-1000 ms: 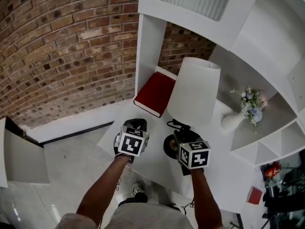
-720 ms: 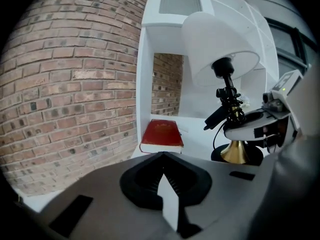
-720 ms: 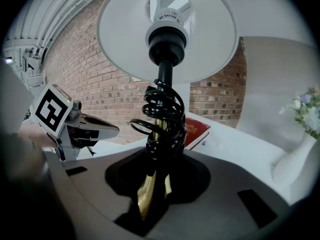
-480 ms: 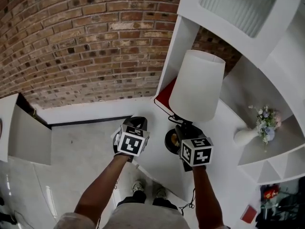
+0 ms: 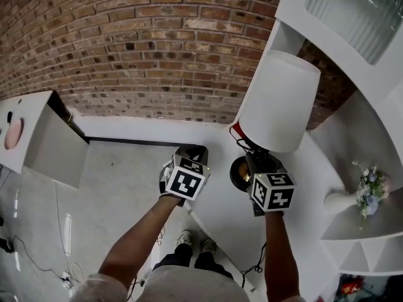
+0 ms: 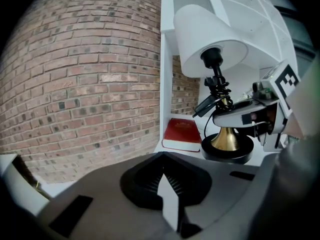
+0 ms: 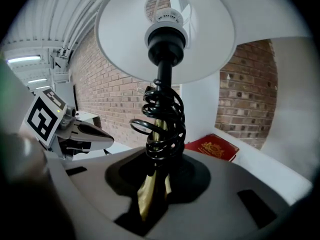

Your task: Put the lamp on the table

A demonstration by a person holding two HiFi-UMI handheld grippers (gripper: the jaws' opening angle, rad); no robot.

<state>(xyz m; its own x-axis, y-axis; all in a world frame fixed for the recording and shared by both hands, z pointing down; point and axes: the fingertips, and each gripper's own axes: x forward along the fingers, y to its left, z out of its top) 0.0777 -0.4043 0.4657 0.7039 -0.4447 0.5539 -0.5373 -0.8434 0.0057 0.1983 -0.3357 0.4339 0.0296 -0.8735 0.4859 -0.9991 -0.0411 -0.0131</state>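
The lamp has a white shade (image 5: 280, 102), a brass stem wound with black cord (image 7: 161, 129) and a round black base (image 5: 239, 173). My right gripper (image 5: 257, 163) is shut on the brass stem just above the base and holds the lamp upright over the white desk (image 5: 220, 216) of the shelf unit. From the left gripper view the base (image 6: 227, 148) sits close above that white surface, with the right gripper (image 6: 235, 118) clamped on the stem. My left gripper (image 5: 192, 153) is beside the lamp on its left, shut and empty, and its jaws (image 6: 167, 196) meet in a point.
A red book (image 6: 182, 134) lies in the shelf niche behind the lamp. A white vase of flowers (image 5: 368, 190) stands on the shelf at the right. A white table (image 5: 38, 137) stands at the far left by the brick wall. Grey floor with cables lies between.
Both grippers and the lamp have swung left, away from the shelf niche. The red book is now nearly hidden behind the shade, and the white table at the left has come further into view.
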